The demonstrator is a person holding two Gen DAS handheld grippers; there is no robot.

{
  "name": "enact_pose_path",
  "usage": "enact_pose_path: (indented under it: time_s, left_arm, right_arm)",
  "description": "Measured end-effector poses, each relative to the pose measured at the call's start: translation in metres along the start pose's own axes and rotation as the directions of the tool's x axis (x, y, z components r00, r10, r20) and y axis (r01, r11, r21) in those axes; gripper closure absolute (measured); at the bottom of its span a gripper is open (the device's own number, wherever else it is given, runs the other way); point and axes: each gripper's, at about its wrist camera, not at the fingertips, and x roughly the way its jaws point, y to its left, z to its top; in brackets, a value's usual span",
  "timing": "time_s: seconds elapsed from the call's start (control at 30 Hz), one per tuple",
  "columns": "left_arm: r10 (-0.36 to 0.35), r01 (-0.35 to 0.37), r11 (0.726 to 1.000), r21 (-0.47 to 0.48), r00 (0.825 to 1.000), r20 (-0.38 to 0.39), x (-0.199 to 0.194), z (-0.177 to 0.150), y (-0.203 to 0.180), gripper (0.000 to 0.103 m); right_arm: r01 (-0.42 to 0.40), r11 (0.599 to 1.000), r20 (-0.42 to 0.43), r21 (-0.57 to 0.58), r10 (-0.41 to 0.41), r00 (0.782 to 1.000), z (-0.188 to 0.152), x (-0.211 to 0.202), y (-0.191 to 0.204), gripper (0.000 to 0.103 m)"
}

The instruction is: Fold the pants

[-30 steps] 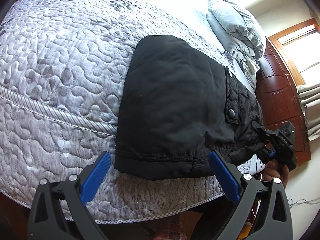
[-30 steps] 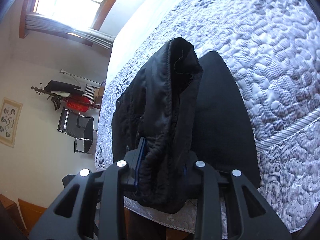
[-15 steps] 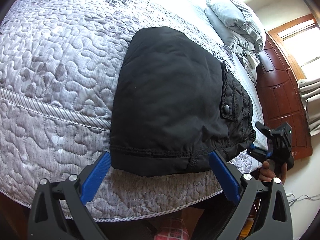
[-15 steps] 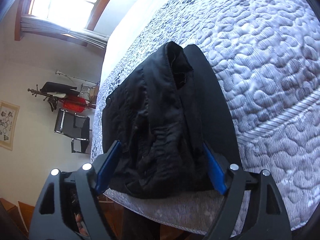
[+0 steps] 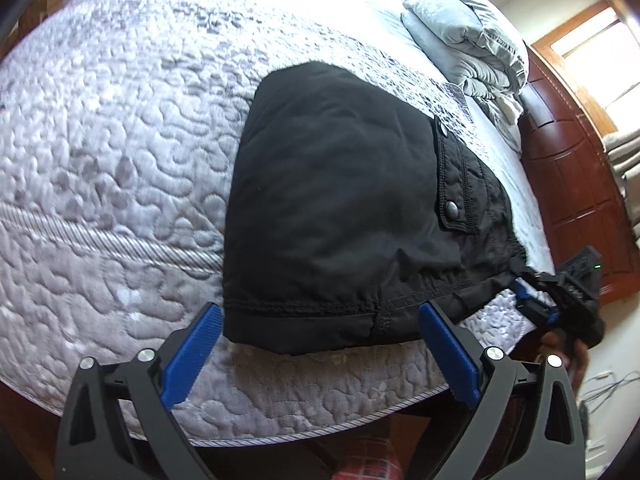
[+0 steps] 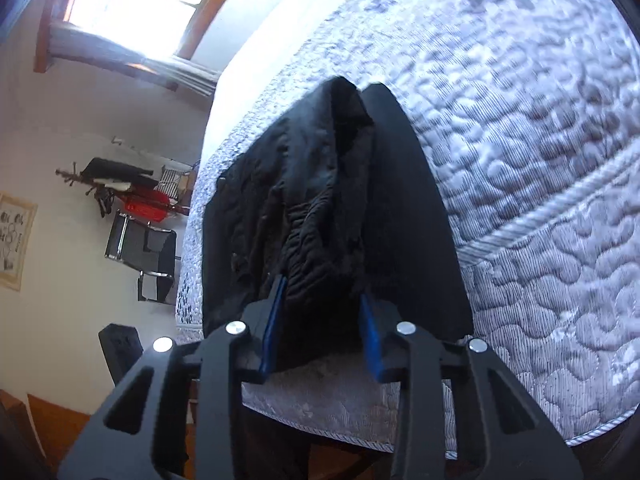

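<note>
- On the far left, ahead of our left gripper, we see the quilted mattress curving away.
- Our left gripper is spread wide, blue pads gripping nothing; the hem of the black pants lies just ahead, between the two fingertips, at the mattress edge.
- The pants lie folded flat, a snapped pocket flap on their right part.
- Further right, our right gripper meets the pants' corner at the bed's edge.
- From the right wrist, our right gripper pinches a bunched ridge of the pants, fabric filling the gap between its pads.
- Beyond, right of the pants, we see folded grey bedding.
</note>
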Motion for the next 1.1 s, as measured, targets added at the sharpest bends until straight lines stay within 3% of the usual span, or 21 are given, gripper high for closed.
enact_pose_path:
  time_s: [0.17, 0.43, 0.6, 0.77, 0.9, 1.1]
  left_arm:
    - [0.056, -0.057, 0.998, 0.035, 0.998, 0.025, -0.005, 0.005, -0.003, 0.004]
    - [0.138, -0.143, 0.987, 0.079, 0.988, 0.073, -0.016, 0.009, -0.011, 0.004]
    - [0.14, -0.154, 0.981, 0.117, 0.983, 0.119, -0.029, 0.012, -0.024, 0.004]
    - [0.144, -0.167, 0.975, 0.145, 0.977, 0.161, -0.044, 0.013, -0.039, 0.004]
    - [0.141, -0.182, 0.967, 0.179, 0.966, 0.216, -0.062, 0.014, -0.052, 0.004]
    - [0.13, -0.199, 0.955, 0.22, 0.947, 0.293, -0.088, 0.016, -0.068, 0.004]
  right_arm:
    - [0.035, 0.998, 0.002, -0.045, -0.035, 0.999, -0.004, -0.006, 0.004, 0.071]
    - [0.029, 0.999, -0.025, 0.045, -0.028, 0.999, -0.011, 0.015, -0.03, 0.069]
    - [0.014, 0.997, -0.021, 0.077, -0.013, 1.0, -0.015, 0.022, -0.042, 0.068]
    - [0.056, 0.997, -0.013, 0.058, -0.056, 0.998, -0.013, 0.005, -0.037, 0.059]
    - [0.14, 0.99, 0.045, -0.016, -0.139, 0.989, -0.006, -0.024, -0.019, 0.037]
    - [0.22, 0.965, 0.137, -0.145, -0.201, 0.97, 0.002, -0.059, 0.016, 0.026]
